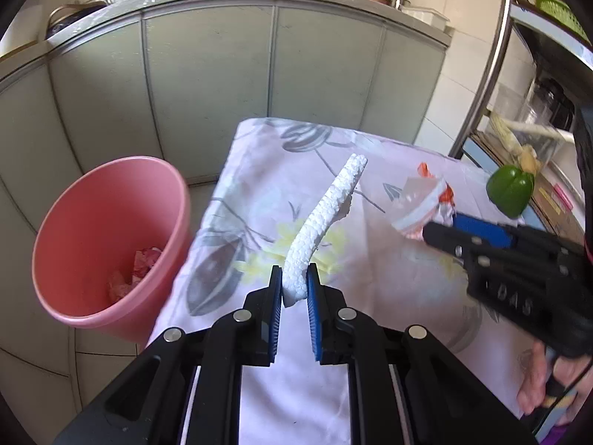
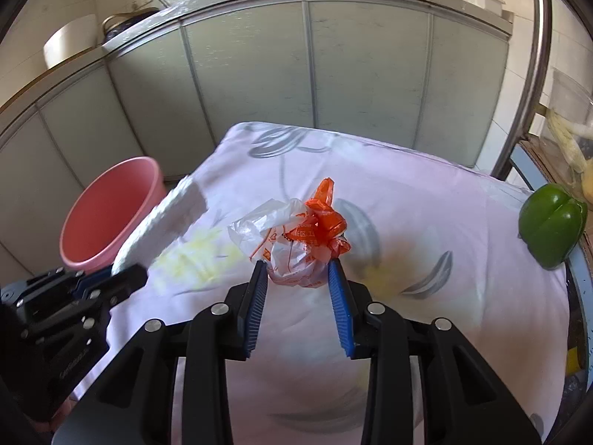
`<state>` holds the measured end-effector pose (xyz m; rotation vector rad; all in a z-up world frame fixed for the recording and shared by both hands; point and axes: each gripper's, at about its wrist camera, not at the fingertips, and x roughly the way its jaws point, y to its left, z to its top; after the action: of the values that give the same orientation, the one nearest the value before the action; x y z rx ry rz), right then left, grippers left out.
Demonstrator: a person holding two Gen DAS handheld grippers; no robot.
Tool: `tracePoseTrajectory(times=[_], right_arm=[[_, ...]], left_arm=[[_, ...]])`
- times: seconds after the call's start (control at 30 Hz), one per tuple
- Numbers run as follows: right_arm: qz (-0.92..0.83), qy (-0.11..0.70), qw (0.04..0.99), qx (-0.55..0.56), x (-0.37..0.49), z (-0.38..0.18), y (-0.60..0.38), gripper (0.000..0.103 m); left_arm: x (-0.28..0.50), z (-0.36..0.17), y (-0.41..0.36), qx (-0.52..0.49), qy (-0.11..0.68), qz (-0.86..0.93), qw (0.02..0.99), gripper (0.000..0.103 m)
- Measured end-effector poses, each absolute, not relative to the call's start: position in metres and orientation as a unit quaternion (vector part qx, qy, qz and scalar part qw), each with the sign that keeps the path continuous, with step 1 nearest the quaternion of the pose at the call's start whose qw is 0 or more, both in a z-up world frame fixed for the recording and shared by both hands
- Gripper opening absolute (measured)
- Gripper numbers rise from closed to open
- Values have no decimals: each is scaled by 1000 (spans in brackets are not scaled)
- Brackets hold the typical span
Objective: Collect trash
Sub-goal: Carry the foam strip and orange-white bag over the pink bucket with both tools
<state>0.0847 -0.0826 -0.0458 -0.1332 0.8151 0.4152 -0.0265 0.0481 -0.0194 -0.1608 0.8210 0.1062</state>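
Observation:
My left gripper [image 1: 294, 282] is shut on a curved white foam strip [image 1: 326, 215] and holds it above the cloth-covered table [image 1: 259, 193]. The strip also shows in the right wrist view [image 2: 163, 222], blurred, with the left gripper [image 2: 111, 282] below it. My right gripper [image 2: 298, 269] is shut on a crumpled clear and orange plastic bag [image 2: 296, 233], held just above the cloth. In the left wrist view the bag [image 1: 422, 204] sits at the right gripper's tips [image 1: 441, 231]. A pink bin [image 1: 107, 237] stands on the floor left of the table, with pink scraps inside.
A green bell pepper [image 2: 552, 226] lies at the table's right edge, also in the left wrist view [image 1: 510, 189]. A metal rack [image 1: 493, 74] with food and containers stands at the right. Grey kitchen cabinets [image 1: 207, 85] run behind the table. The pink bin also shows in the right wrist view [image 2: 107, 215].

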Motion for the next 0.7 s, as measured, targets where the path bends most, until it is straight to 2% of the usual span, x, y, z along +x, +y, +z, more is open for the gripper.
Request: tracePoseTrajectory(times=[0.7], right_arm=[[288, 378, 870, -129, 56, -40, 9, 35]], left_arm=[[-54, -7, 117, -115, 367, 147, 911, 12]])
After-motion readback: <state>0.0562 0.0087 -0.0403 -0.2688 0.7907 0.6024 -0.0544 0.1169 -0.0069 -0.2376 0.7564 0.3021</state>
